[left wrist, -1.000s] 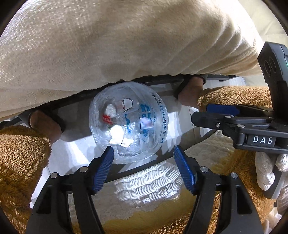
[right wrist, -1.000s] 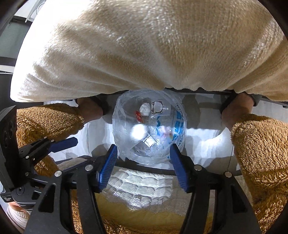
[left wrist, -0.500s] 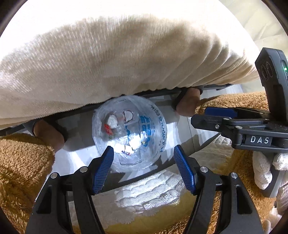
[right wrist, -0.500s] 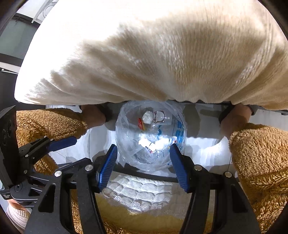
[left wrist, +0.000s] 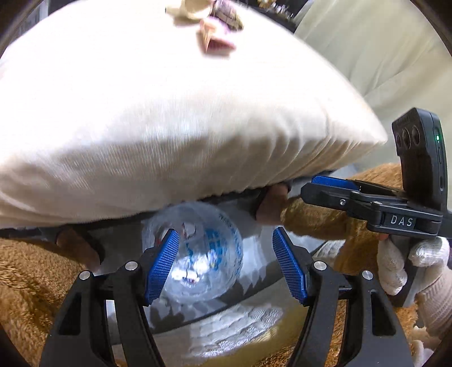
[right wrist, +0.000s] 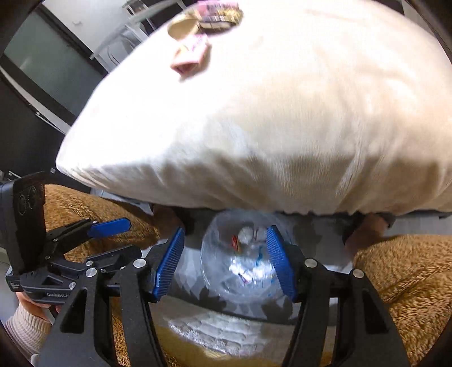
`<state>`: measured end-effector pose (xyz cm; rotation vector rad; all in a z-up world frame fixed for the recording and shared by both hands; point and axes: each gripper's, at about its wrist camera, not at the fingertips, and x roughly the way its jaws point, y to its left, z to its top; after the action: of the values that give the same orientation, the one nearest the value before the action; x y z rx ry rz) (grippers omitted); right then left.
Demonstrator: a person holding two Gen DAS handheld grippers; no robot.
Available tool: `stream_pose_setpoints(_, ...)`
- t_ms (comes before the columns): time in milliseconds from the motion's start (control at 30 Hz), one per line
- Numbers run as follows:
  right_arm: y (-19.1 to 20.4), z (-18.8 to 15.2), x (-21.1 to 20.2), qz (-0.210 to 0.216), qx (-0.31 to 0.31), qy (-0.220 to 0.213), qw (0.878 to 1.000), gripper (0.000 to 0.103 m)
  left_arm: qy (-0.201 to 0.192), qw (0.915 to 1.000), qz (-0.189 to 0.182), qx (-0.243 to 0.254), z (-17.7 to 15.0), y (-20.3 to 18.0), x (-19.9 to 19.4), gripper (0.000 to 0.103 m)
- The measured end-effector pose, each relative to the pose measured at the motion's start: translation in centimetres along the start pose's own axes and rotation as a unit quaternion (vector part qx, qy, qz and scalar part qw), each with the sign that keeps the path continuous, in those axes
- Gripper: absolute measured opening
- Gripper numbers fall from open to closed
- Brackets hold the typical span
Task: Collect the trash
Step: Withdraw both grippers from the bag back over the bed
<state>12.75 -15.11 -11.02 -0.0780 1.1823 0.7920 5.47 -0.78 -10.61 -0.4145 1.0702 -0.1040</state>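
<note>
A clear plastic trash bag (left wrist: pixel 203 254) with blue print stands open on the floor under the table edge, with several small pieces of trash inside; it also shows in the right wrist view (right wrist: pixel 243 262). My left gripper (left wrist: pixel 226 265) is open and empty above the bag. My right gripper (right wrist: pixel 224 259) is open and empty above it too, and shows at the right of the left wrist view (left wrist: pixel 333 186). More trash lies far back on the cream tablecloth (left wrist: pixel 169 113): a small pink box (right wrist: pixel 192 55) and wrappers (right wrist: pixel 217 12).
The cream cloth drapes over the table (right wrist: pixel 282 113) and hides its underside. Brown fuzzy fabric (left wrist: pixel 31 282) lies left and right of the bag (right wrist: pixel 409 271). A white patterned cloth (right wrist: pixel 220 330) lies just below the grippers. Dark furniture (right wrist: pixel 34 84) stands at far left.
Both grippers have tilted upward and back, so the tabletop with its trash has come into view and the bag sits lower between the fingers. Both stay open.
</note>
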Motion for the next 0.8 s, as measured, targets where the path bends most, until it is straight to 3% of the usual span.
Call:
stream_pose_setpoints(167, 0.5, 0.2, -2.8, 0.015, -0.016, -0.061, 0.998, 0.061, -0.052, 0.9985, -0.007, 0.012, 0.5, -0.5, -2.4, 0.068)
stream_pose_setpoints(367, 0.8, 1.5, -4.5, 0.02, -0.031, -0.104, 0.994, 0.061, -0.09, 0.9956, -0.004, 0.027, 1.8, -0.9, -4.2, 0.068)
stream_pose_setpoints(800, 1.4, 8.6, -2.7, 0.009, -0.071, -0.113, 0.991, 0.061, -0.13, 0.9914, -0.006, 0.005, 8.0, 2.2, -6.8, 0.068)
